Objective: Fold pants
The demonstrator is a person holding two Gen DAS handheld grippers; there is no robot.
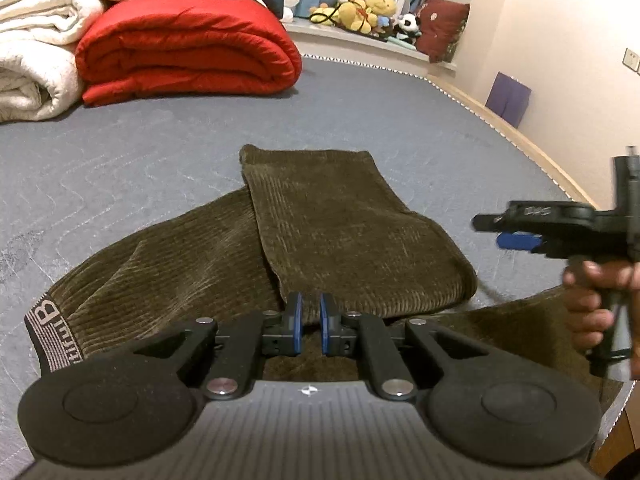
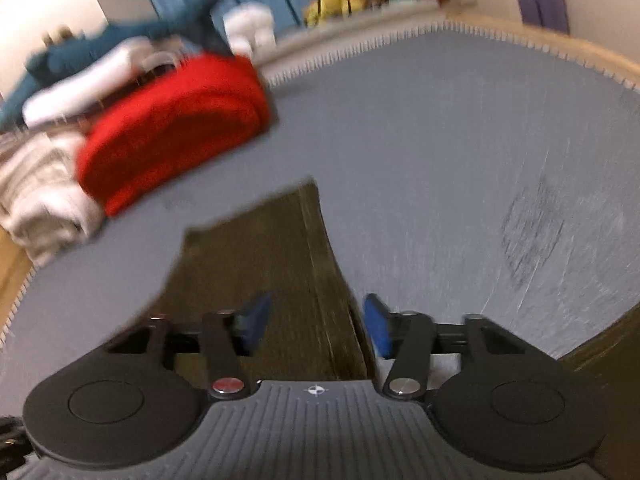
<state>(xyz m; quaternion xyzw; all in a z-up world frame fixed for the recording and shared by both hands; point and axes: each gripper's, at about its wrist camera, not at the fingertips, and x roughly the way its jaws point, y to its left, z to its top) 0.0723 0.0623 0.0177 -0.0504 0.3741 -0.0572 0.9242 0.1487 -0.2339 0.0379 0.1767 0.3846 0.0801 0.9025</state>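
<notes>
Olive corduroy pants (image 1: 168, 256) lie on the grey mattress (image 1: 360, 112), their lettered waistband (image 1: 50, 332) at the left. One leg (image 1: 340, 220) is laid back over the rest. My left gripper (image 1: 311, 322) sits low at the near edge of that leg, its blue pads (image 1: 295, 316) almost together with corduroy filling the narrow gap. My right gripper (image 1: 496, 232), held by a hand (image 1: 592, 300), hovers to the right. In the blurred right wrist view my right gripper (image 2: 316, 324) stands open above the pants (image 2: 260, 264), its right pad past the leg's edge.
A folded red duvet (image 1: 184, 48) and white blankets (image 1: 36, 52) are stacked at the back left. Plush toys (image 1: 360, 8) line the ledge behind the bed. The mattress edge with a wooden frame (image 1: 532, 148) curves along the right, beside a wall.
</notes>
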